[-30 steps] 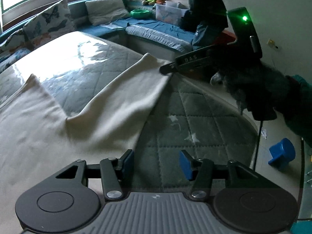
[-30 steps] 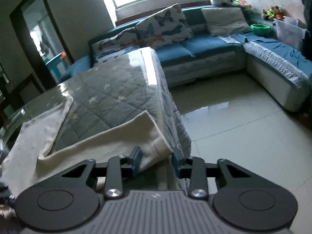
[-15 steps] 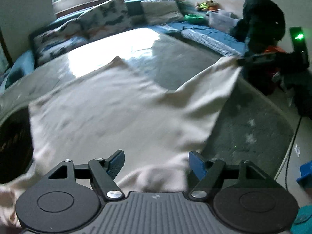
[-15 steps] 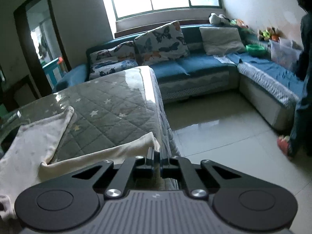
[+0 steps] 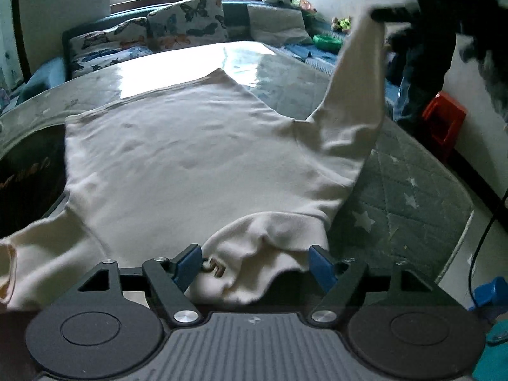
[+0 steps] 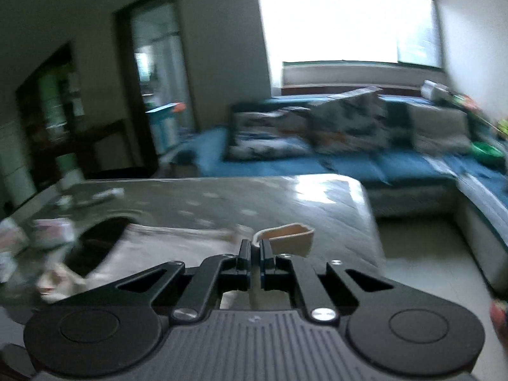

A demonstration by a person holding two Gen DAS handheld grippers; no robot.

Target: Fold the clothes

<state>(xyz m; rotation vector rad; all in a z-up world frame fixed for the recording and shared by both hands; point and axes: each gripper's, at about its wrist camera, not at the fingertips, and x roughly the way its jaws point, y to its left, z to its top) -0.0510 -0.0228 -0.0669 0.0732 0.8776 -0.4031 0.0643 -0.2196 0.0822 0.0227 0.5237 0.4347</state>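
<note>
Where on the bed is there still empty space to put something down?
Bare quilt shows beside the cream sweater, under its lifted sleeve. The shiny far strip towards the sofa is bare too. The middle is covered.

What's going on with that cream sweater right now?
Right gripper shut on sleeve cuff, lifted. Left gripper open over the collar. Cream sweater spread flat on quilted table. Nothing blocking.

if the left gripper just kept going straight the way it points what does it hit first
Most likely the bunched collar of the cream sweatshirt, which lies between the open left gripper pads without being pinched. Depth is hard to judge through the fisheye.
</note>
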